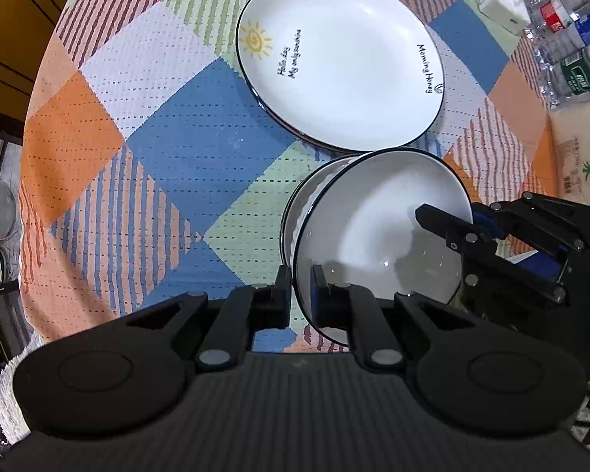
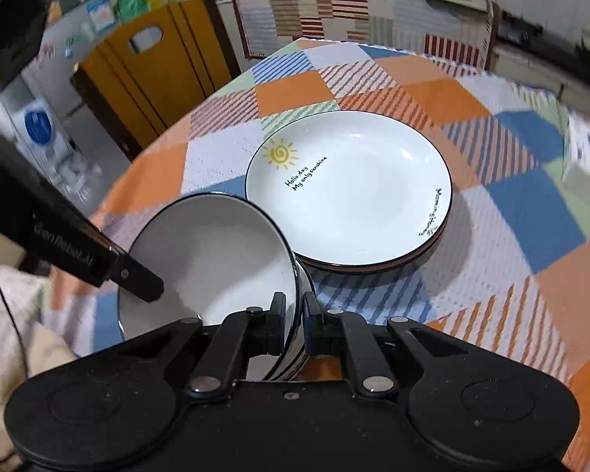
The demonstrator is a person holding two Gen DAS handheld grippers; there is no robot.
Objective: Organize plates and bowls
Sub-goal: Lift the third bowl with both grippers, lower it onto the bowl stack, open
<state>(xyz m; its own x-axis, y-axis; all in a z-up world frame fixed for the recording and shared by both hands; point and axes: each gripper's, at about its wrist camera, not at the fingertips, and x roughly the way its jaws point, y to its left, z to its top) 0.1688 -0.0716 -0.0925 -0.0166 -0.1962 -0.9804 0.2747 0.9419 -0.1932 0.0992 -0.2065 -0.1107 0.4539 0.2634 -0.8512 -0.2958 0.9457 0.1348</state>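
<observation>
I see the table (image 1: pixel 157 157) under its patchwork cloth, with the plates (image 1: pixel 340 67) stacked near its middle, a sun drawn on the top one. Just beside them is the bowl (image 1: pixel 377 236), tilted, lifted at my side. My left gripper (image 1: pixel 301 295) pinches its near rim; my right gripper (image 2: pixel 294 320) pinches the opposite rim. Bottles (image 1: pixel 570 47) stand at the edge.

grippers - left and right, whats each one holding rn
left gripper: shut on the rim of the white bowl.
right gripper: shut on the same bowl's rim, opposite side.
</observation>
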